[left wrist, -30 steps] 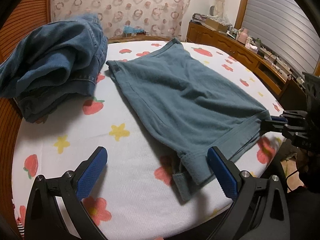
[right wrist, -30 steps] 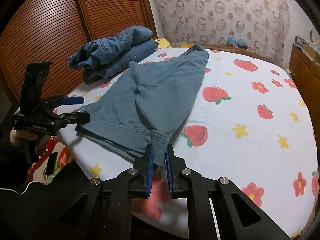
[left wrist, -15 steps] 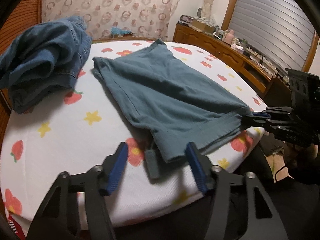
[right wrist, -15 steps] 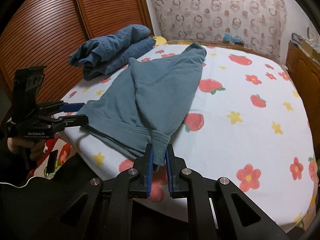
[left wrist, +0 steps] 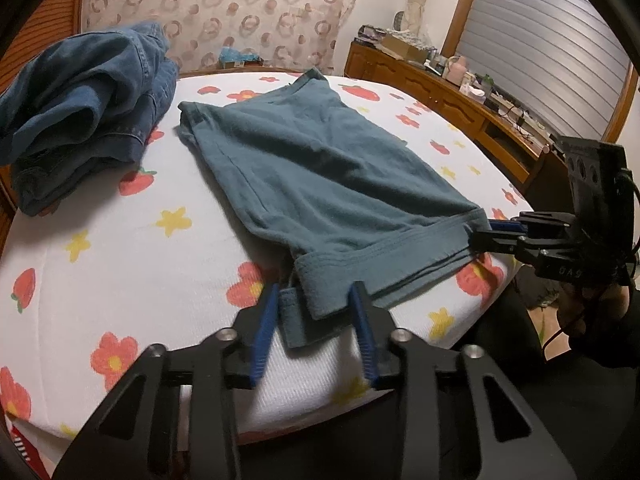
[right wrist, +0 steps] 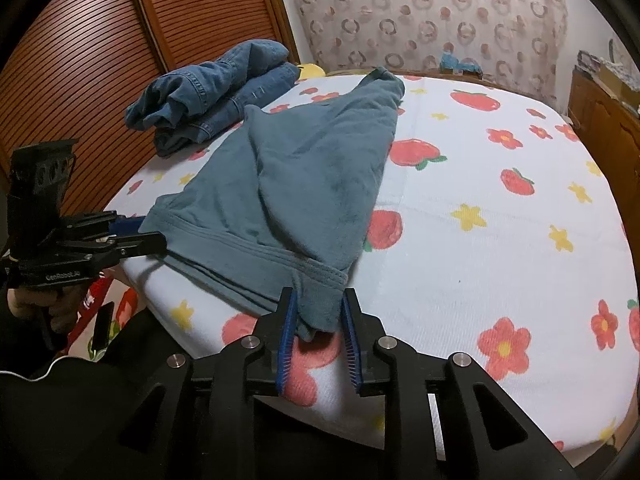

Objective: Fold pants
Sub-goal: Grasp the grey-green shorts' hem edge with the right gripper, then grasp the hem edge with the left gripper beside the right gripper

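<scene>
We see the teal pants (left wrist: 320,184) spread on the bed (left wrist: 120,264), one waistband corner between our left tool (left wrist: 316,316), just closing, pads apart, the other between our right tool (right wrist: 318,316), just opening.

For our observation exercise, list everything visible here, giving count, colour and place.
pants: one, teal, flat on the bed, waistband nearest
jeans: one pile, blue, bed's far left corner
bed sheet: one, white with red fruit and flowers, under both
slatted doors: two panels, brown, behind the jeans
sideboard: one, brown, right wall
left tool: one, black with blue pads, just been closing, open around one waistband corner
right tool: one, same colours, just been opening, open around the other corner
hands: two, holding the tools
</scene>
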Motion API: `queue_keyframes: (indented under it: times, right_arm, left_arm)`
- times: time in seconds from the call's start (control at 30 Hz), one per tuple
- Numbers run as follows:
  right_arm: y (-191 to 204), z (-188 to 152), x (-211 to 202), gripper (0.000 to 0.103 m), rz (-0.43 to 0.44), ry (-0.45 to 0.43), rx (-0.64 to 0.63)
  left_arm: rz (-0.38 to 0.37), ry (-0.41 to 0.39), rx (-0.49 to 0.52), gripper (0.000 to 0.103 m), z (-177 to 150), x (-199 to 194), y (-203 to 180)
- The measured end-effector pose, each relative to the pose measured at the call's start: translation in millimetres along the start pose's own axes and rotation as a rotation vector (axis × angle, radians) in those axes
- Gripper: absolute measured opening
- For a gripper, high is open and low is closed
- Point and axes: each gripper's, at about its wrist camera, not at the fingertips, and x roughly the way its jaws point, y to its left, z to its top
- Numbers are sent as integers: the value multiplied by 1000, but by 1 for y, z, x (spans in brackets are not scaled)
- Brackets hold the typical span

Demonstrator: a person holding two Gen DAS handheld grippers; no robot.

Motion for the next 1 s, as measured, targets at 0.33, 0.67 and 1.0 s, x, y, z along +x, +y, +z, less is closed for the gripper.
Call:
queue_keyframes:
  times: [0.33,0.67,1.0]
  right_arm:
    - [-1,-2,-2,25,11,-7,4]
    - [-1,-2,-7,25,5,-17,3]
    - [0,-3,-8,25,2,-15,5]
  left_arm:
    - [-3,-18,19,16,-4,-18,-7]
    - [-7,-28,-5,19,-6,-23,-3]
    - [6,-47,-5,24,0,-28,-6]
